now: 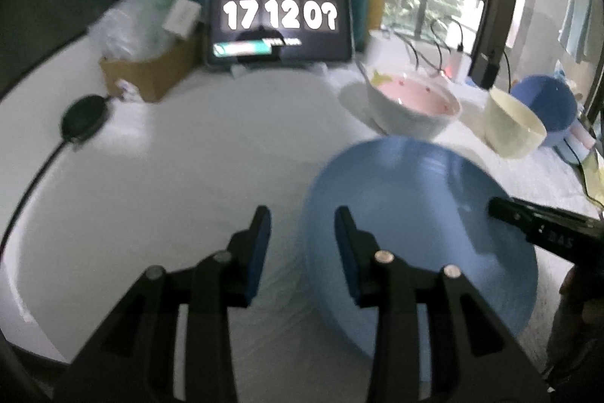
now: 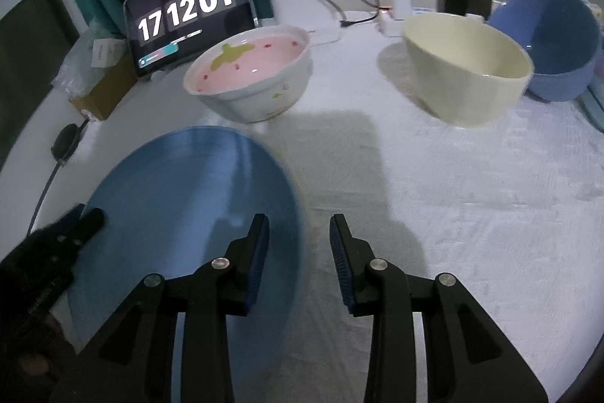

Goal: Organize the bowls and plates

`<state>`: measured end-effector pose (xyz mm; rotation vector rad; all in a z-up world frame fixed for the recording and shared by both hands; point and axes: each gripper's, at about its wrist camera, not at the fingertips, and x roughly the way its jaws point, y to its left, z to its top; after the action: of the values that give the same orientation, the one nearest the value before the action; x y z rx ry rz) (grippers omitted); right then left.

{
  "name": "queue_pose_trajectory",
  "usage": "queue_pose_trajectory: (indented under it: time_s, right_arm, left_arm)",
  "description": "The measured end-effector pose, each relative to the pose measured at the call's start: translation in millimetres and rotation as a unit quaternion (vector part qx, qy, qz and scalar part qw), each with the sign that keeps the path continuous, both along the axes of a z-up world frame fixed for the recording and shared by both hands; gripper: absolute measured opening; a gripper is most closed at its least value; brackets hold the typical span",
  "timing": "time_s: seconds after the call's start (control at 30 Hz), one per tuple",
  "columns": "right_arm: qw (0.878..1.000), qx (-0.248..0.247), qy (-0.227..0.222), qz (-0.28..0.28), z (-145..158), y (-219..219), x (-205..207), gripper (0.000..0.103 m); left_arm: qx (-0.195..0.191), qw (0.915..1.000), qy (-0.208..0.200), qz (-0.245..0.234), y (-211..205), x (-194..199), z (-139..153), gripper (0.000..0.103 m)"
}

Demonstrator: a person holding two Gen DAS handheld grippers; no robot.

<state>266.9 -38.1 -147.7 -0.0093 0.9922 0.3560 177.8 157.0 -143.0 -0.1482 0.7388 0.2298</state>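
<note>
One round, pale blue plate lies flat.

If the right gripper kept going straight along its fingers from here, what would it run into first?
Mostly bare white tablecloth. The right gripper is open, with its left finger over the blue plate rim. Straight on lies the gap between the strawberry bowl and cream bowl, though depth is unclear.

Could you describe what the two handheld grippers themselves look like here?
Both the left gripper and the right gripper are matte black linkage frames with silver pivot pins and two tapered fingers faced with blue ribbed pads. No cables show on them.
</note>
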Motion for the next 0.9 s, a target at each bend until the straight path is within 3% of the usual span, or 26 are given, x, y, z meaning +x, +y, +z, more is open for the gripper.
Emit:
queue_pose_trajectory:
  time_s: [0.1,0.5,0.8,0.9]
  right_arm:
    - [1.000,0.005,-0.006,-0.005,7,-12,-3,0.039]
    - [0.999,0.010,-0.051,-0.017,43,-45,-24,0.040]
    - [0.995,0.006,-0.081,-0.054,62,-88,-21,0.040]
    - [0.994,0.005,-0.090,-0.062,68,-101,-19,0.040]
  left_arm:
    - [-0.003,0.9997,-0.021,0.006,1,-8,10,0.044]
    - [0.015,0.9976,-0.062,-0.028,-35,-12,40,0.044]
    - [-0.035,0.9936,-0.061,-0.089,-73,5,48,0.044]
    - [-0.034,0.9919,-0.061,-0.106,-90,13,53,0.044]
